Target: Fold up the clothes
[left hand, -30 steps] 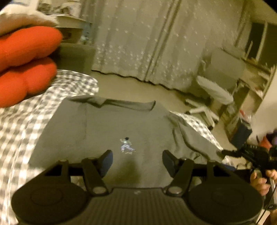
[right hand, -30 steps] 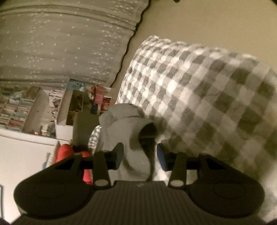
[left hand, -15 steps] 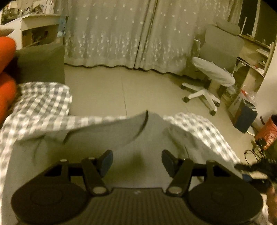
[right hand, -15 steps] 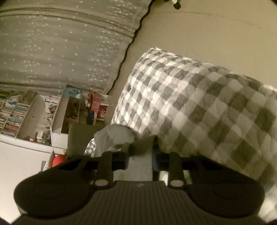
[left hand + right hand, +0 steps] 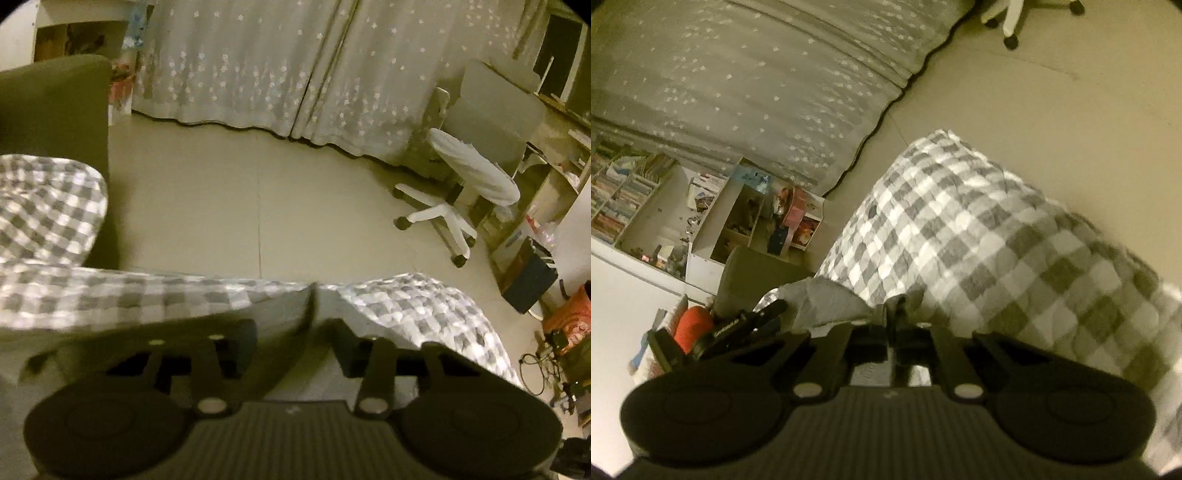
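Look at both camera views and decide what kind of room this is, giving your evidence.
Most likely a bedroom or home study: a checked quilt covers what looks like a bed, star-patterned curtains hang to the floor, and a white swivel chair stands near cluttered shelves.

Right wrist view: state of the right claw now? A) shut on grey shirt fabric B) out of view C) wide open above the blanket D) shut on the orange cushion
A: the right claw has its fingers pressed together with a fold of the grey shirt pinched between them.
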A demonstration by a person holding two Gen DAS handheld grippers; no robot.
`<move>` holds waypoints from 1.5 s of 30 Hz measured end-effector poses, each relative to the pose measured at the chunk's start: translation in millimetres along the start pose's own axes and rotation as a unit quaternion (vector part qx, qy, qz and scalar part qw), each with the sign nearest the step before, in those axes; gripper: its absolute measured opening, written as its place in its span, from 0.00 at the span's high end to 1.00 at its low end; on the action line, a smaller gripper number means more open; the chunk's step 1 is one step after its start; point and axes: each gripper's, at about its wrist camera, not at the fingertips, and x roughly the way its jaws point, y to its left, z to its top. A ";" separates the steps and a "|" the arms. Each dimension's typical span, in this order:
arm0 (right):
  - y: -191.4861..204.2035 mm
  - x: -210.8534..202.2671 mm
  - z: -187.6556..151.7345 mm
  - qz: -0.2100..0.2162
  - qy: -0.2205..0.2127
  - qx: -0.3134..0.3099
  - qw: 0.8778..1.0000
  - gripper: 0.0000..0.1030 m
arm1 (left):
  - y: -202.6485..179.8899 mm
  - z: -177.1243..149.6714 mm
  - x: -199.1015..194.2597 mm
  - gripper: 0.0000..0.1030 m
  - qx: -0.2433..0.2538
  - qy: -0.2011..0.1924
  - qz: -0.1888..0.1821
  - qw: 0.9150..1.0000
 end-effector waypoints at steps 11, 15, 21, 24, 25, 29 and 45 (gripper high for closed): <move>22.1 -5.9 17.3 -0.011 -0.062 -0.075 0.995 0.95 | -6.7 -6.2 4.4 1.00 -0.015 -0.085 -0.014 0.996; 29.8 -8.7 23.1 -0.014 -0.090 -0.104 0.990 0.95 | -5.6 -5.8 -3.7 1.00 -0.033 -0.137 -0.027 0.990; 23.0 1.0 23.4 -0.037 -0.093 -0.121 0.988 0.94 | -6.1 -3.8 8.8 0.99 -0.040 -0.118 -0.021 0.992; 14.0 14.0 20.1 -0.062 -0.067 -0.123 0.988 0.87 | -3.4 -4.9 22.1 0.99 -0.037 -0.080 -0.015 0.996; 11.3 13.8 20.0 -0.066 -0.066 -0.121 0.988 0.87 | -1.8 -5.0 23.9 0.94 -0.042 -0.075 -0.016 0.996; 3.5 4.3 23.1 -0.062 -0.080 -0.103 0.990 0.46 | 5.2 -4.7 29.7 0.78 -0.061 -0.055 -0.025 0.996; 31.8 -1.3 14.0 -0.058 -0.122 -0.184 0.974 0.97 | -14.0 -13.0 21.8 0.98 -0.034 -0.146 -0.004 0.989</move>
